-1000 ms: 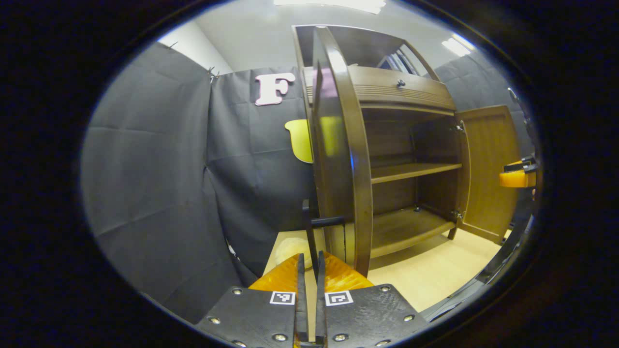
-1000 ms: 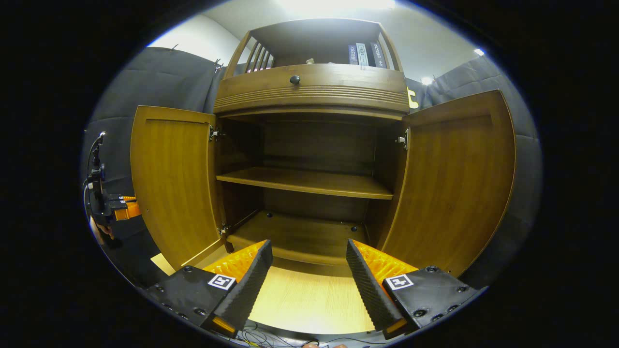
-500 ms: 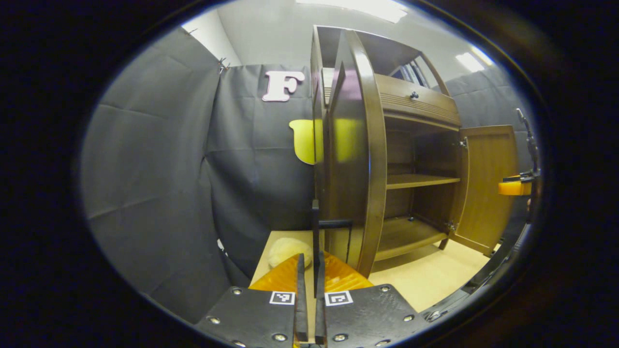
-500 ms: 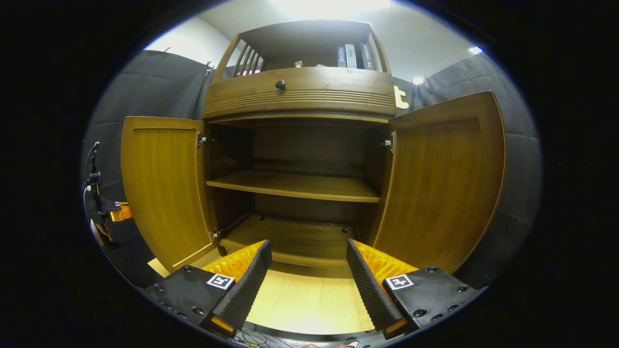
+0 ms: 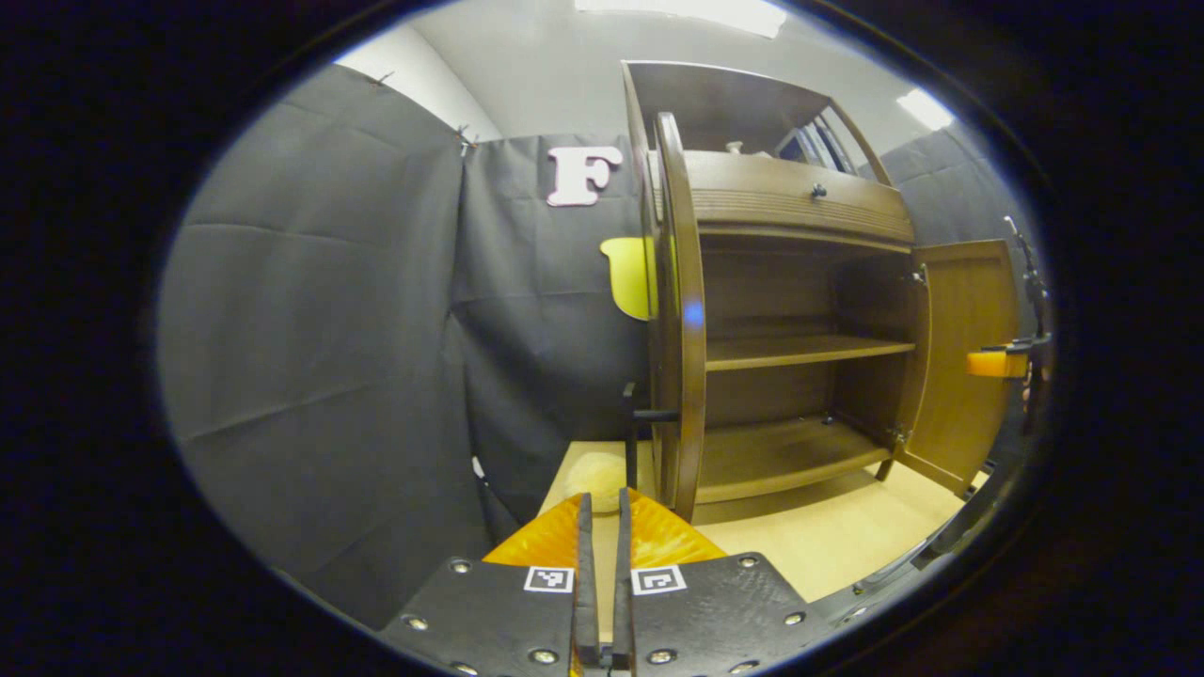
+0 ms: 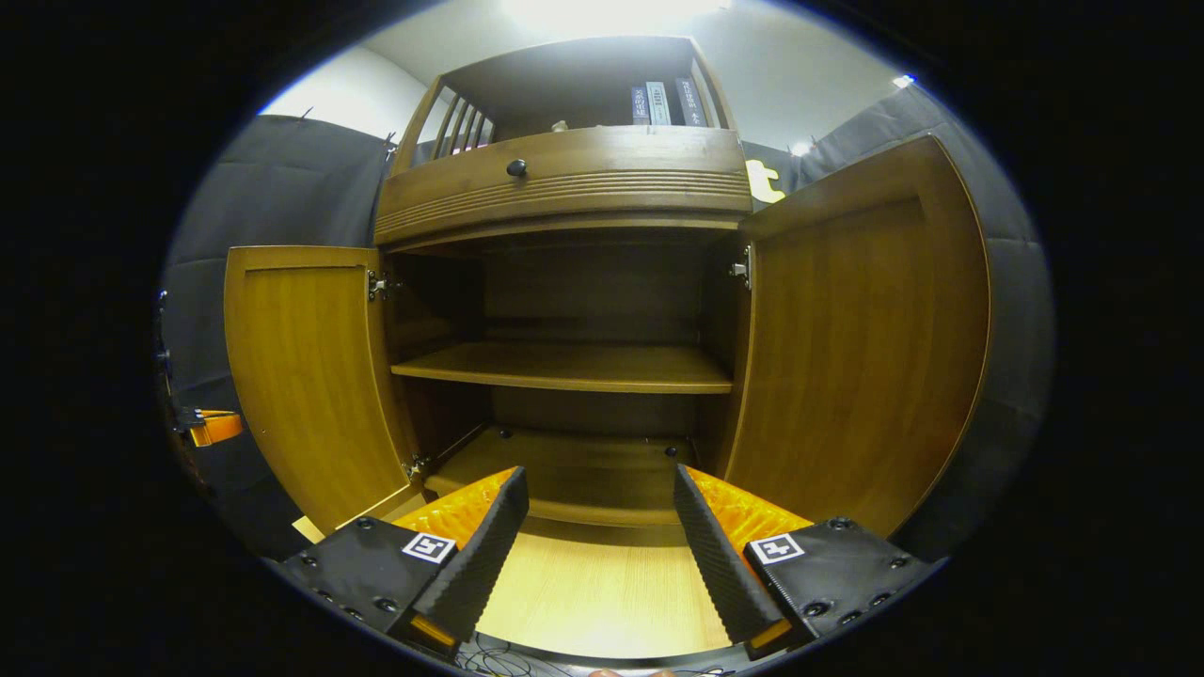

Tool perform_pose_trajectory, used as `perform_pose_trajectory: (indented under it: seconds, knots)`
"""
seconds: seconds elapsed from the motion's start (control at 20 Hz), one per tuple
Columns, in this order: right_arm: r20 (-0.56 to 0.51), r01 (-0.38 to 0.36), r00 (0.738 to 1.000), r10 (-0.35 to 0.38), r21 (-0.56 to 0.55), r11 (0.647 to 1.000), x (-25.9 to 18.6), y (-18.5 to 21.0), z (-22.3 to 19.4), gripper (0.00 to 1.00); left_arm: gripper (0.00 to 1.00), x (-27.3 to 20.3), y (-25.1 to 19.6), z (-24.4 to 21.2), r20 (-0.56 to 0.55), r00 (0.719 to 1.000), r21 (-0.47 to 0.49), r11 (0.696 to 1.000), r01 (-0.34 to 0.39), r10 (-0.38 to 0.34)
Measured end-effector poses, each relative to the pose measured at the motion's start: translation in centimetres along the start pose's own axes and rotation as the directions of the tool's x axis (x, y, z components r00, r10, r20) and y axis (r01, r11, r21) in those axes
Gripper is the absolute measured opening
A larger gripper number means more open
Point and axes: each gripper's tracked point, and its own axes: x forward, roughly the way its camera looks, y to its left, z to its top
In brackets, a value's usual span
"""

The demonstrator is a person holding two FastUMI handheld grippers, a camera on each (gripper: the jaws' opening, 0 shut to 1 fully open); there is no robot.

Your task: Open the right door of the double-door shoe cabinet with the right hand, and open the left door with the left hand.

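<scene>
Cabinet [image 6: 574, 188] fills mid-frame in the right gripper view, left door [image 6: 306, 376] and right door [image 6: 861, 348] both swung wide. Left gripper [image 5: 602, 564] is clenched on nothing; right gripper [image 6: 597, 545] is released. Best to back off straight, clear of the handle [image 5: 640, 418].

left gripper view sits low off the cabinet's [image 5: 790, 188] left side, edge-on to the left door [image 5: 679, 310], right gripper view low, dead centre, both catch the shelves [image 6: 564, 365]
</scene>
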Motion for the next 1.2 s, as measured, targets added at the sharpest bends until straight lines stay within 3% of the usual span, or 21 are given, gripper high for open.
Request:
perform_pose_trajectory:
  seconds: [0.15, 0.3, 0.35, 0.6, 0.9, 0.95, 1.2]
  knots:
    - [-0.005, -0.016, 1.000, 0.017, 0.041, 0.999, -0.7, 0.5, 0.0, 0.97, 0.10, -2.8, -2.2, 2.0, 0.024, 1.000, -0.005, 1.000, -0.013, 0.013]
    - [0.006, -0.026, 1.000, 0.026, 0.078, 0.997, -0.5, 1.3, 0.4, 0.93, 0.41, -4.2, -5.4, 3.5, 0.040, 0.999, -0.030, 1.000, -0.001, 0.002]
    - [0.013, -0.024, 1.000, 0.023, 0.073, 0.997, -0.5, 1.3, 0.5, 0.93, 0.41, -4.4, -6.2, 4.1, 0.049, 0.999, -0.040, 0.999, 0.002, 0.000]
    - [-0.020, -0.021, 1.000, 0.022, 0.053, 0.998, -1.0, 0.9, -0.6, 0.93, 1.00, -2.8, -11.2, 3.6, 0.053, 0.998, -0.096, 0.995, 0.024, -0.019]
    - [-0.011, -0.001, 1.000, 0.001, 0.018, 1.000, -1.7, -0.2, -0.5, 0.99, 1.00, -1.3, -14.2, 5.2, 0.111, 0.992, -0.232, 0.970, 0.076, -0.051]
    - [-0.015, -0.012, 1.000, 0.012, 0.021, 1.000, -2.1, -0.1, -0.5, 0.93, 1.00, -1.1, -14.3, 5.4, 0.117, 0.992, -0.237, 0.968, 0.079, -0.053]
    - [-0.023, -0.064, 0.998, 0.064, -0.017, 0.998, -4.0, -0.2, 0.3, 0.93, 1.00, -0.3, -15.0, 6.4, 0.115, 0.989, -0.184, 0.977, 0.108, -0.088]
